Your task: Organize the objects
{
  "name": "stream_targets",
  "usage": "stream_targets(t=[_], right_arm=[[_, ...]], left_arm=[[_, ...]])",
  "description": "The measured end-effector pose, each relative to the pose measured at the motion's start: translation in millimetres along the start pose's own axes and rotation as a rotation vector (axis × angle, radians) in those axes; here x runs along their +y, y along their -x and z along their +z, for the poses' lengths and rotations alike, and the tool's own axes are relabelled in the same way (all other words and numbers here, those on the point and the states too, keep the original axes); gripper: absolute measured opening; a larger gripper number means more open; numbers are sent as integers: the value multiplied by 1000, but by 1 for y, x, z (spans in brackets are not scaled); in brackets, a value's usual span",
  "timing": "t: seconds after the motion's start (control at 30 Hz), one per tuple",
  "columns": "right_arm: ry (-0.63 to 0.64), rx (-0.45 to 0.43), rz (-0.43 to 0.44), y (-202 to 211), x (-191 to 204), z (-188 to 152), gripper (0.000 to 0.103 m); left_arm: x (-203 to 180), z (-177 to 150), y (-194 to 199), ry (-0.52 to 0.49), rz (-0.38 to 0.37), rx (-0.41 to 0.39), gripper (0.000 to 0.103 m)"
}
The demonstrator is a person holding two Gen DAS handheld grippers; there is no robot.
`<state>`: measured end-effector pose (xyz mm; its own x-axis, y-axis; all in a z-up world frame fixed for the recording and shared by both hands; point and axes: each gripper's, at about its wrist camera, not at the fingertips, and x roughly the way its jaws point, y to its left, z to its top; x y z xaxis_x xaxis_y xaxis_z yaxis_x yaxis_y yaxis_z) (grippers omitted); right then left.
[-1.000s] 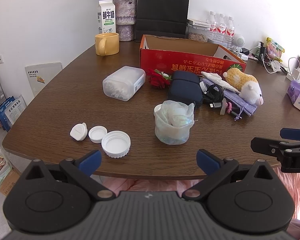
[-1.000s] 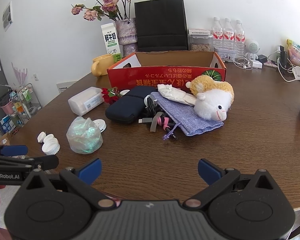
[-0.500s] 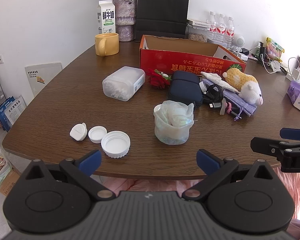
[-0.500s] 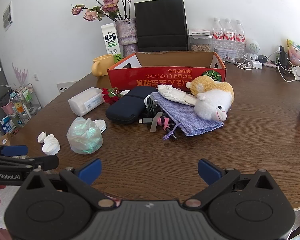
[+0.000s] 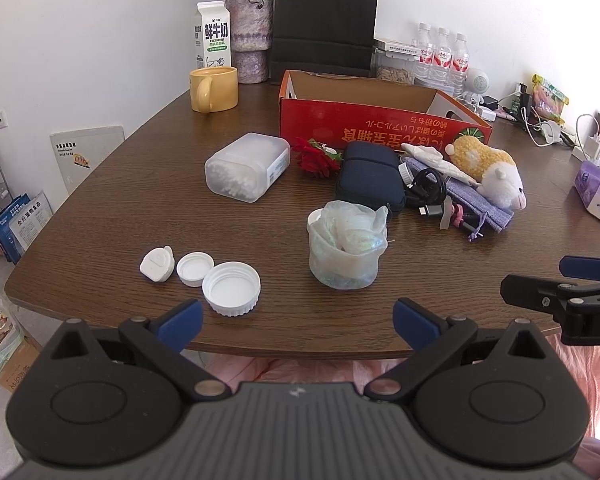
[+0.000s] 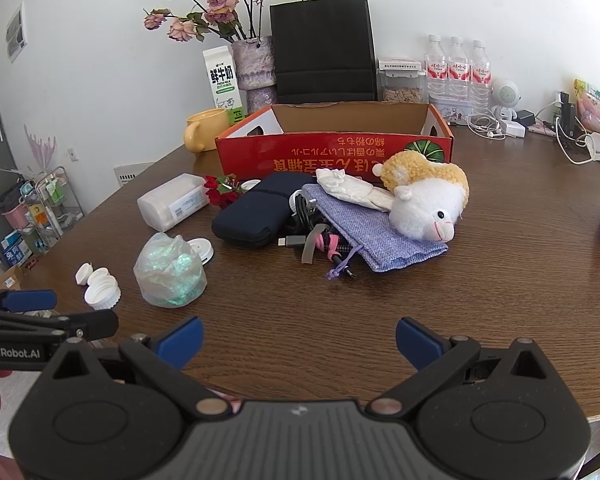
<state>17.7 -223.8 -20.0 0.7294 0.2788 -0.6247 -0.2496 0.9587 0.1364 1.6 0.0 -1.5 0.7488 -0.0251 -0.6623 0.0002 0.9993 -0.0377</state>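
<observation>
Three water bottles, three white caps, one red box, one mug.

A dark brown wood-grain table is carrying a red box printed with yellow characters. A yellow mug is showing beside a white milk carton. A yellow-and-white plush sheep is lying on a lilac woven pouch; a navy case is sitting alongside.
</observation>
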Motion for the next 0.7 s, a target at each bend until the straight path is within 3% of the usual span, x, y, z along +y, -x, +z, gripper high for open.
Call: stream_targets(t=[0.7], right_arm=[[6,1,4,-2,3,0,103]], left_arm=[[3,-2,-1,4,3,-10,103]])
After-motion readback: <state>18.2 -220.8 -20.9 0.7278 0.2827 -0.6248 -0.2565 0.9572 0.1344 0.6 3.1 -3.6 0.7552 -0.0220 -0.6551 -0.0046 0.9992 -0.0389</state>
